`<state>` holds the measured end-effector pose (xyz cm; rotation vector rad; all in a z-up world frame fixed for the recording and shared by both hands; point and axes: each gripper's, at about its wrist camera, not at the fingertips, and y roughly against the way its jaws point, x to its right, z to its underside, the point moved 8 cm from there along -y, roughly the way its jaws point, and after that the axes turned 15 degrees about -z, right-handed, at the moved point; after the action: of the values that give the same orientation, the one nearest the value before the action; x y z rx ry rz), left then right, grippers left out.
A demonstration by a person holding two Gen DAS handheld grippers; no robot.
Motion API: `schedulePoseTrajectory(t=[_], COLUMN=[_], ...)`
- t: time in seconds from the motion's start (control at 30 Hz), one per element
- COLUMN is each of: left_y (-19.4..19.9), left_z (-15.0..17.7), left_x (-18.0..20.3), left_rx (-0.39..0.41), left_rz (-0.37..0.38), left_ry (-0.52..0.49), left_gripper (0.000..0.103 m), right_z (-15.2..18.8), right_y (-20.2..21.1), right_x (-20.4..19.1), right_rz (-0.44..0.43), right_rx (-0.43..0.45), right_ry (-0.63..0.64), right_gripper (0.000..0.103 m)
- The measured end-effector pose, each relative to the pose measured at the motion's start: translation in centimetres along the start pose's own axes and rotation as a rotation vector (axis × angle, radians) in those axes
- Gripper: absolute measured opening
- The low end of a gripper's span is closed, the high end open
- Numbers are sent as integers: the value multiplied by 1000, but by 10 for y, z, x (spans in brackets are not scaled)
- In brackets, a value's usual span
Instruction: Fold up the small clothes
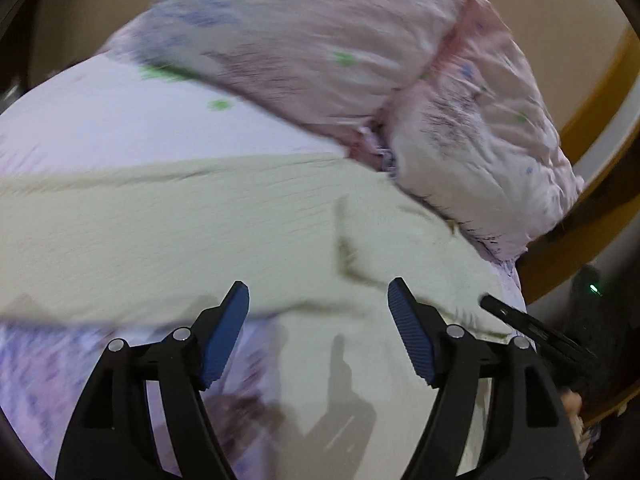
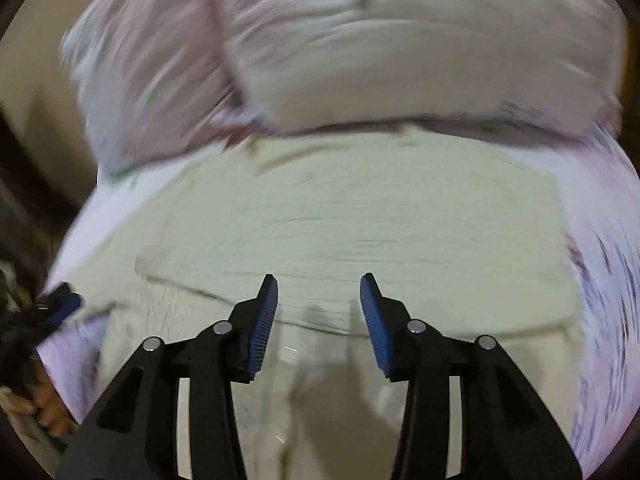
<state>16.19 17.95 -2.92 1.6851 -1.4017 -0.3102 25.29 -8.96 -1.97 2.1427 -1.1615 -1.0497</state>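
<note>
Below left tool [image 1: 318, 300] | pale garment [image 1: 200, 220] flat | jaws apart, empty

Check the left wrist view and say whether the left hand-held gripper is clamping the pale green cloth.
No, the left hand-held gripper stands open, with nothing pinched above the pale green cloth.

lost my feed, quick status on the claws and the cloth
Left claw open, empty. Right claw open, empty. Pale green garment lies flat on floral bedsheet. Pink pillows beyond, nothing in the way.

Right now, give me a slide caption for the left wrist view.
Left gripper, jaws open and empty, above a pale green garment spread on a floral bedsheet, pillow behind.
</note>
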Motion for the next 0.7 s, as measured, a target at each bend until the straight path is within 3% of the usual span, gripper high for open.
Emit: schedulePoseTrajectory(t=[0.1,0.17,0.2,0.3,0.57,0.63,0.7], left_y=[14,22,24,28,31,29,27], left_z=[12,17,19,21,8,4,1], left_x=[-46,-75,-86,-118,-153,-159,-163], left_rx=[-23,-29,-29,-33,2,13,18], left_rz=[-40,-76,-90,-116,-40,-27,-24], left_ry=[93,156,183,281,548,609,650], left_gripper=[75,75,75,74,73,70,61], right_z=[1,1,3,5,12,16,18], right_y=[-28,-41,-48,-45,-19,-15,-13], right_x=[-16,-16,-14,-17,-6,-4,-3], right_rz=[0,19,45,46,-47,-62,-77], right_rx=[-54,-80,-98,-90,-60,-60,-63], right_ry=[36,39,49,52,-62,-80,-94], right_gripper=[44,50,57,62,64,64,64])
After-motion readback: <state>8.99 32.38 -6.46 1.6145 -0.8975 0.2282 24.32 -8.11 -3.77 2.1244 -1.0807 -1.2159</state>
